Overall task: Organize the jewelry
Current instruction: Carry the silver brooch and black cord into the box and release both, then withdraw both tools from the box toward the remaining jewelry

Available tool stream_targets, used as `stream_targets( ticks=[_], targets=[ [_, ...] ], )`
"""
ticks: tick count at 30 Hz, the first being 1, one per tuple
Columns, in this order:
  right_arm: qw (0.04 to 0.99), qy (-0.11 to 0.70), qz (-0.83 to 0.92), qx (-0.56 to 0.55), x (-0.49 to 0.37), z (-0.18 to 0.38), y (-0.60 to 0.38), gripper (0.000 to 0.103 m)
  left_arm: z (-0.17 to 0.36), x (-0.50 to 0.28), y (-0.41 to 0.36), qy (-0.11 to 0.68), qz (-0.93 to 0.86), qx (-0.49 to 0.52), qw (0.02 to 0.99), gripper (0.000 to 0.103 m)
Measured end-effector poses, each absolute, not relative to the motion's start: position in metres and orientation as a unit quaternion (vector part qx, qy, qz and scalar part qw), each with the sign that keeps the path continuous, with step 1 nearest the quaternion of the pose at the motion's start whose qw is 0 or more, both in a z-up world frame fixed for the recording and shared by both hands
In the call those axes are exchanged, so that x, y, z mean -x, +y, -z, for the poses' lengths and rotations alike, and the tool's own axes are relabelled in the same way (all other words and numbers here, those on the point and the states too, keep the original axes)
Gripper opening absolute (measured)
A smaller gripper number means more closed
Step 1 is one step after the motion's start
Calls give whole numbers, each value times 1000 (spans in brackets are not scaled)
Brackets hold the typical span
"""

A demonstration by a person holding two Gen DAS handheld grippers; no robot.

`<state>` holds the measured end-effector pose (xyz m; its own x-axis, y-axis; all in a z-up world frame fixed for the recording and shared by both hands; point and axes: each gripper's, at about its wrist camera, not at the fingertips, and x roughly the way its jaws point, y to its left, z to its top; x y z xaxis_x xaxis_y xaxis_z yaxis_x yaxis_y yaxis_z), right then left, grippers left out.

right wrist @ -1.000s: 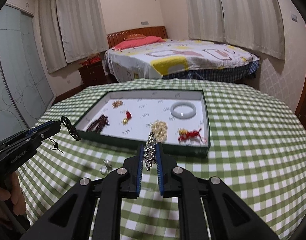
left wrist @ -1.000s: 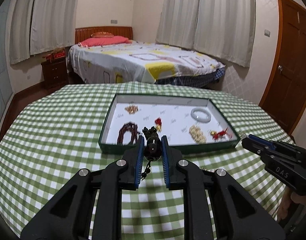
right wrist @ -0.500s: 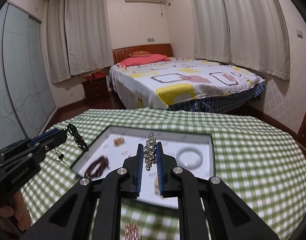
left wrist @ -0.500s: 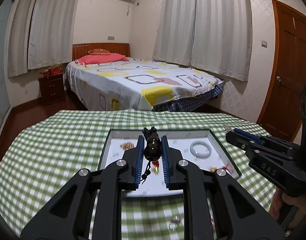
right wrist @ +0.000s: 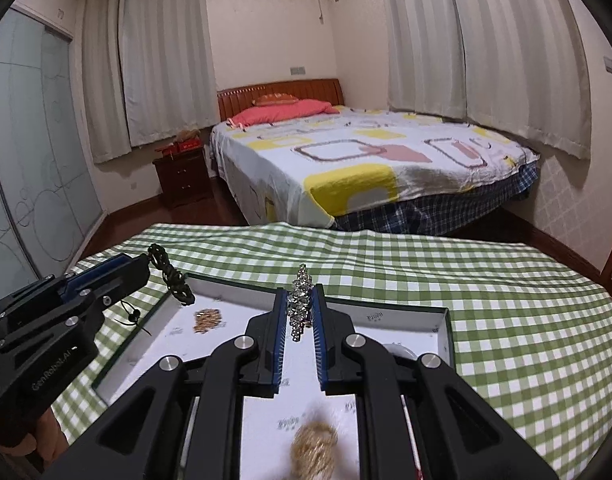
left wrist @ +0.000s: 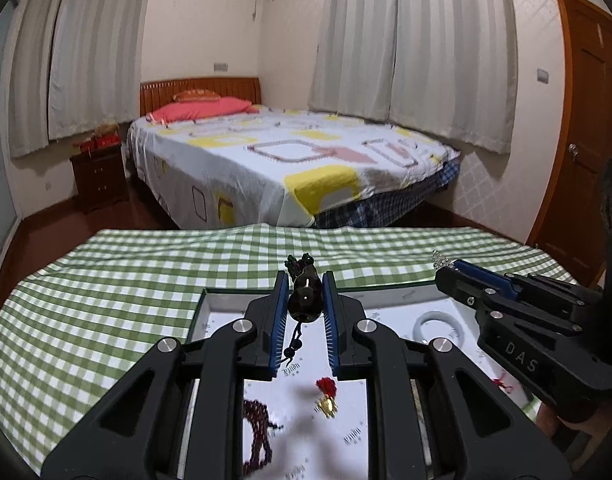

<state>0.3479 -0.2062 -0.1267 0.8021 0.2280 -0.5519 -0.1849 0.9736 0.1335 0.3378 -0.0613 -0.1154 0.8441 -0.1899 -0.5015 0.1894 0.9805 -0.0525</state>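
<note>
Left gripper (left wrist: 304, 308) clasping a dark bead pendant (left wrist: 304, 298), right gripper (right wrist: 299, 312) pinching a silver rhinestone chain (right wrist: 300, 308), both hovering over the white-lined tray (right wrist: 401, 314).

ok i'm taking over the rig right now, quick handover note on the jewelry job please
Left hand-held gripper: shut on a dark bead pendant with a cord, held over the tray.
Right hand-held gripper: shut on a silver crystal chain, also over the tray.
Already in the tray: white bangle, dark bead bracelet, red and gold charm, gold chains.
Left: set both held pieces down in bare spots and release.
</note>
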Motion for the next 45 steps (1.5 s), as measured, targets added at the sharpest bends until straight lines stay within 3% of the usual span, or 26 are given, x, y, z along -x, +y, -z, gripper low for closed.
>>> stream_targets(
  ticks=[16,29,34,38,45],
  targets=[
    [891,439,-106,-46,-422,180,-199,13,172,-433,-70,406,85,-1,910,17],
    [857,504,-101,-45,-439,206,-199,14,202,-453,-71,470,86,11,878,17],
    [858,503,-95,-45,-441,206,-199,34,201,-454,-71,472,85,7,877,31],
    [863,496,-91,-38,-440,203,-198,39,197,-453,-74,462,81,1,883,46],
    [875,477,-77,-36,-433,195,-202,45,184,-444,-72,438,72,-9,896,57]
  ],
)
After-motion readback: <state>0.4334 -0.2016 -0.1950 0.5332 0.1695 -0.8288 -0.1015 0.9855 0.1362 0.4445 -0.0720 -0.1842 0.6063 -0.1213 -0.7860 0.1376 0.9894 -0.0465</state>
